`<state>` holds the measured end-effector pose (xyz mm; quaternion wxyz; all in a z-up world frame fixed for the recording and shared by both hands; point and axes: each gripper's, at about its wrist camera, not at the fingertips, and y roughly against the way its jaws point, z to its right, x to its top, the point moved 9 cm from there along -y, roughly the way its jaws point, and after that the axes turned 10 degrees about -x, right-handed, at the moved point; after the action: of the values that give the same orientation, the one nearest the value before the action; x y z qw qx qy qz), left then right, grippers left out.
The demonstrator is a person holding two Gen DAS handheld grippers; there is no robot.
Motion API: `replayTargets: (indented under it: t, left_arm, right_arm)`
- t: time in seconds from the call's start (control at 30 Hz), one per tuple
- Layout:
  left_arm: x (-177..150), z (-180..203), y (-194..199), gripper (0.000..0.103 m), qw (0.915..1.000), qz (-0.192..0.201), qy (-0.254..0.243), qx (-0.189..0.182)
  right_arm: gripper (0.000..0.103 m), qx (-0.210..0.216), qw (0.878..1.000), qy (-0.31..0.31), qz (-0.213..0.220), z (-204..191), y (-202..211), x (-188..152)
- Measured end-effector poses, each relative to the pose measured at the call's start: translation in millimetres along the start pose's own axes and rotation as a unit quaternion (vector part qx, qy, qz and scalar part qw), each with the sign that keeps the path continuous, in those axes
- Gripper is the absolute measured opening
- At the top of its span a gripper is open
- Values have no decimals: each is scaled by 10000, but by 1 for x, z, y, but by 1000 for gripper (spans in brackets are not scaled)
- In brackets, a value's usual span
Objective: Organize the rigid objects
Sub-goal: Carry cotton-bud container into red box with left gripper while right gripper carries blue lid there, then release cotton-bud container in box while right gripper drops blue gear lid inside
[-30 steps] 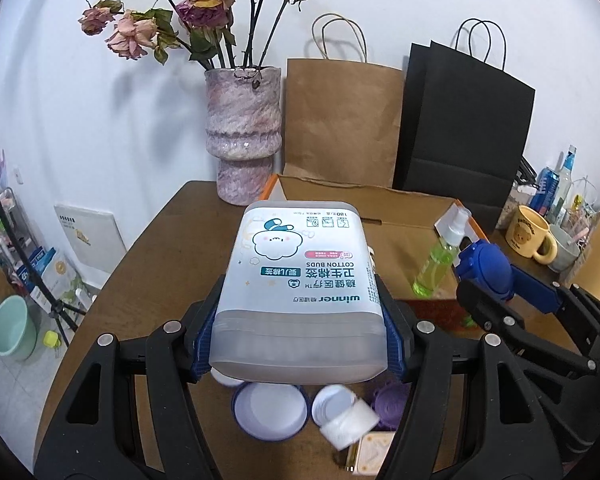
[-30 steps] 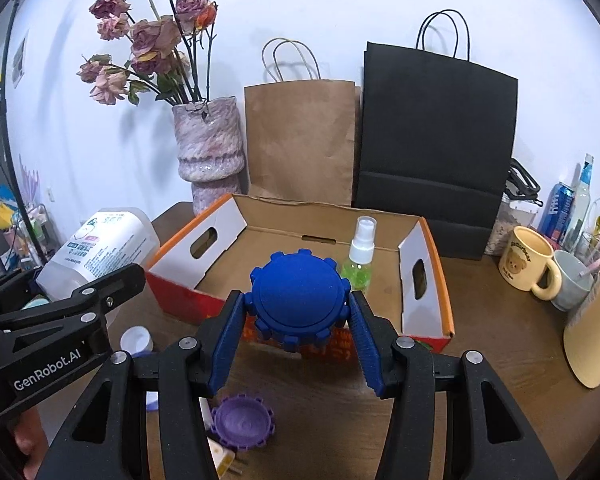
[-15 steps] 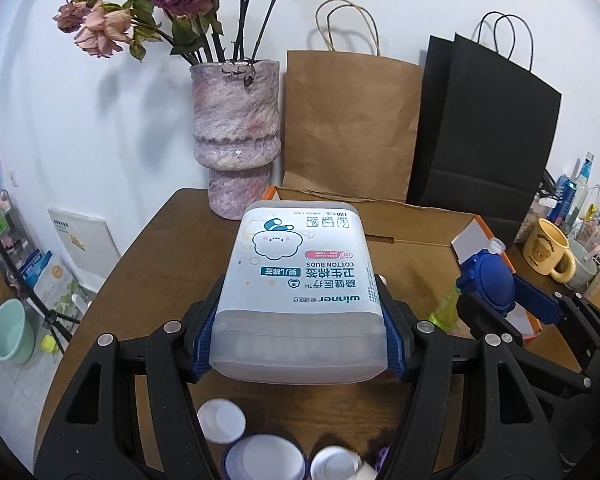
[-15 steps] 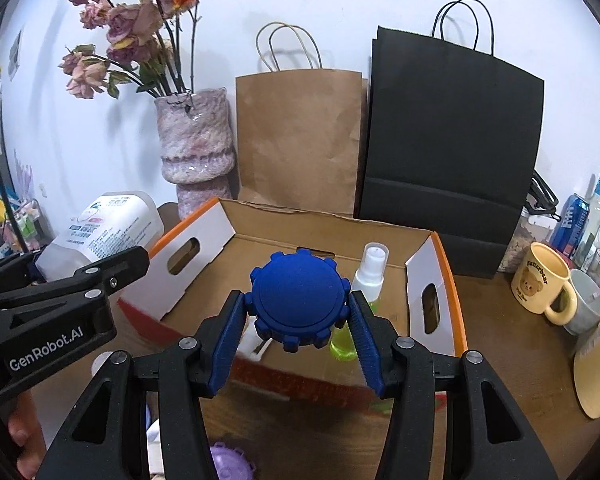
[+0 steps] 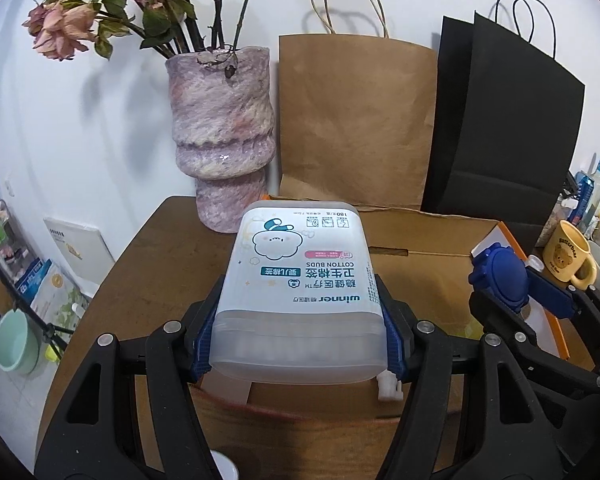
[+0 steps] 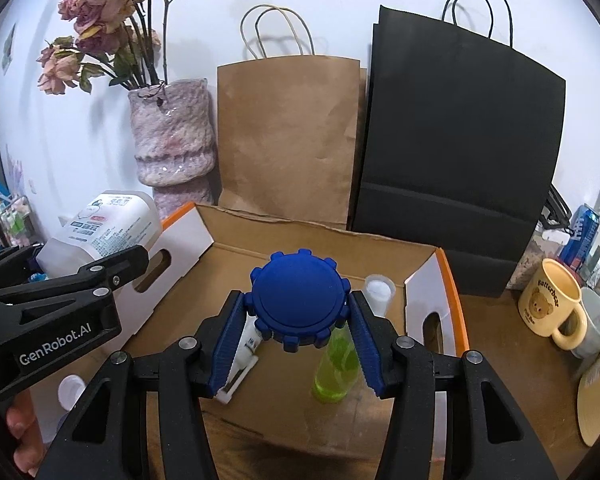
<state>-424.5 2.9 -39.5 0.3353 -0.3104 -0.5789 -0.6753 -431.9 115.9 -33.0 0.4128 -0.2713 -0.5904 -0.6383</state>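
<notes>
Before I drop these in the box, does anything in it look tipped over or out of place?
Yes. In the box, a small white bottle lies on its side on the floor, partly behind the right claw, while the green spray bottle beside it stands upright. No spill shows.

A brown wooden table (image 5: 152, 280) bears a cardboard box (image 6: 300, 240), purple vase (image 5: 224, 128), paper bags and yellow mug (image 6: 552, 304).

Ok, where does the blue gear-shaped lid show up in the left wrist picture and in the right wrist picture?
Left wrist view: the blue gear-shaped lid sits at the right edge, clamped in the right gripper, seen from the side.
Right wrist view: it is centre frame, between the blue pads, over the cardboard box.
Shared landmark: the purple vase, left of the brown paper bag.
</notes>
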Motion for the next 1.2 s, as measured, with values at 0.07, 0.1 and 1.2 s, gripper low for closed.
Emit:
replayTargets:
  t: [0.07,0.1,1.2]
  left_arm:
    - [2,0,-5,62,10000,-8,-11,22]
    - [3,-1,-7,62,10000,-15,-22,35]
    - [1,-14,-34,103,9995,-219,-94,201]
  right_arm:
    - [57,-19,10000,31,0,1,-4,1]
    - [57,-29,10000,43,-5,1,-7,2]
    - [87,-32,9993,-173,-335,25,-26,-8]
